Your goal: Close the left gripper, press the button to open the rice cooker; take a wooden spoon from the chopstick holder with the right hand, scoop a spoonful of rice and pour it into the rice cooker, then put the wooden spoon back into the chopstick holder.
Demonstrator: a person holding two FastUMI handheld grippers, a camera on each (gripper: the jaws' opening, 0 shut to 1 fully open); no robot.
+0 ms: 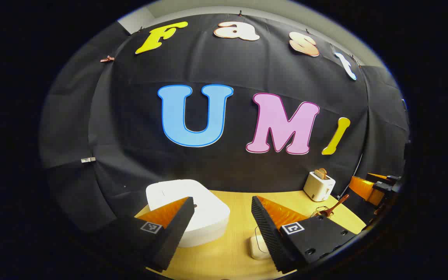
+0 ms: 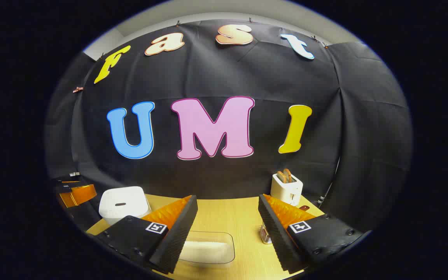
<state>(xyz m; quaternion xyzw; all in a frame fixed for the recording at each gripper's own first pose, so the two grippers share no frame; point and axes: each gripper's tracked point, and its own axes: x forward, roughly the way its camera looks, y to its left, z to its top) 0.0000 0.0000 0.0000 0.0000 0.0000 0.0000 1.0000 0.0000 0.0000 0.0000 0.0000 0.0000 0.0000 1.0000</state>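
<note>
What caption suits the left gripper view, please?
Open left gripper above closed white rice cooker on wooden table.

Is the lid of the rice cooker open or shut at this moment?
Shut. The rice cooker shows a flat white top lying level on its body, with no gap. The left gripper has its fingers apart, near it.

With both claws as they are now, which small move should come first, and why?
Probably the left claw should close first. Its fingers stand wide apart with nothing between them, and the white rounded-square rice cooker sits on the pale wooden table with its lid down. The wooden spoon is in its wire holder, so nothing seems begun.
</note>
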